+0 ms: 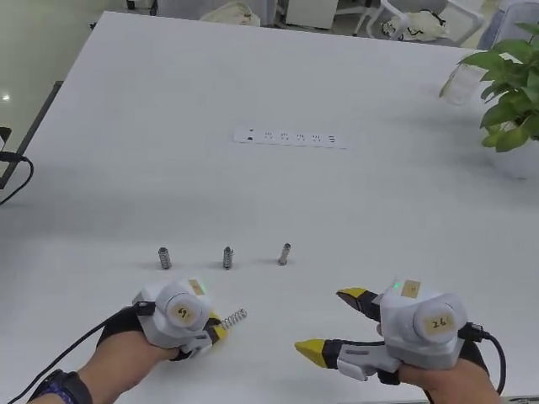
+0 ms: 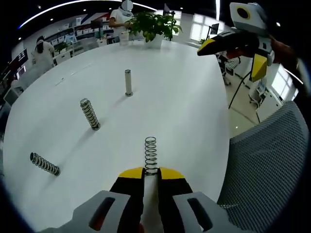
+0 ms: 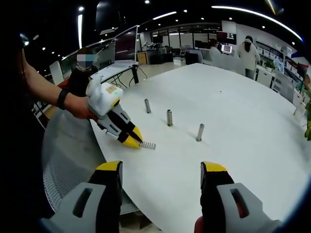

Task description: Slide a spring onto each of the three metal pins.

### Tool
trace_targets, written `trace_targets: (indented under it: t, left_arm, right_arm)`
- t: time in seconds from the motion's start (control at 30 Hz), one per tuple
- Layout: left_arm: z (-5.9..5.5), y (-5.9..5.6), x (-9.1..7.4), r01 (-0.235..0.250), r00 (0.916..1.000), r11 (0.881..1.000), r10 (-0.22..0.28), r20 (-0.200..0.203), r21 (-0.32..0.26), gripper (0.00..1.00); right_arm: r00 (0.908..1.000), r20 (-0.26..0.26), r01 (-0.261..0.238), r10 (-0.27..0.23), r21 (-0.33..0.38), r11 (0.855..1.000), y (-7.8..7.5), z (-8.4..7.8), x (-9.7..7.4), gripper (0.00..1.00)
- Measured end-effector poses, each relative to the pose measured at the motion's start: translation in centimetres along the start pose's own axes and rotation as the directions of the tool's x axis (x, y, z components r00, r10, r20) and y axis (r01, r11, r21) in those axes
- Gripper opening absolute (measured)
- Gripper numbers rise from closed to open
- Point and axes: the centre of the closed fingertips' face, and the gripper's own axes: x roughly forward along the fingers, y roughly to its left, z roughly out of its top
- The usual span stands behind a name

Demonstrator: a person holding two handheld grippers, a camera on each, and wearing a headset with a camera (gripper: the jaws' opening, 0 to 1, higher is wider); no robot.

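Head view: white table. Three pins stand in a row just below centre. left pin and middle pin each carry a spring; right pin looks bare. left gripper is at 7 o'clock, jaws clamped on one end of the loose spring, which sticks out toward 2 o'clock, short of the pins. right gripper is at 5 o'clock, jaws spread wide with nothing between them. power strip lies at 12 o'clock from the pins, well apart from them. plant is at 2 o'clock on the table edge.

Left gripper view: left gripper at 6 o'clock, yellow tips pinched together on the base of the loose spring, which points to 12. The bare right pin stands upright at 11 o'clock. The sprung middle pin is at 10 and the sprung left pin at 8. right gripper is at 1 o'clock, above the table, jaws apart.

Right gripper view: right gripper at 6 o'clock, jaws wide apart, holding nothing. left gripper comes in from 9 o'clock and grips the loose spring, near the table surface. Pin row near centre: left pin, middle pin, right pin. The loose spring is at 7 o'clock from the row, touching no pin.
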Motion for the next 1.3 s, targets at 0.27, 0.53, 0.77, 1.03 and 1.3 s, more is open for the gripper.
trace_targets:
  t: [0.27, 0.53, 0.77, 1.03, 1.3]
  left_arm:
    - [0.3, 0.7, 0.1, -0.021, 0.9998, 1.000, 0.021, 0.003, -0.018, 0.04]
    - [0.9, 0.7, 0.7, -0.027, 0.9996, 1.000, 0.027, 0.010, -0.016, 0.04]
    - [0.6, 0.7, 0.4, -0.017, 0.9999, 1.000, 0.017, -0.001, -0.016, 0.02]
    - [0.4, 0.2, -1.2, -0.011, 0.9997, 1.000, 0.011, 0.021, -0.024, 0.02]
    - [0.8, -0.5, -3.0, -0.007, 0.9987, 1.000, 0.008, 0.050, -0.010, 0.02]
  right_arm:
    - [1.0000, -0.001, -0.001, 0.001, 0.000, 1.000, 0.1, 0.1, 0.0, 0.64]
    - [0.9999, -0.010, -0.002, 0.002, -0.002, 1.000, 0.2, -0.2, 0.0, 0.64]
    - [0.9999, -0.014, -0.004, 0.004, -0.006, 1.000, 0.2, -0.2, 0.1, 0.64]
    - [0.9998, -0.007, -0.020, 0.020, -0.002, 1.000, 0.6, 0.0, 0.4, 0.63]
    - [0.9988, -0.007, -0.049, 0.049, -0.011, 0.999, 1.5, 0.2, 1.0, 0.61]
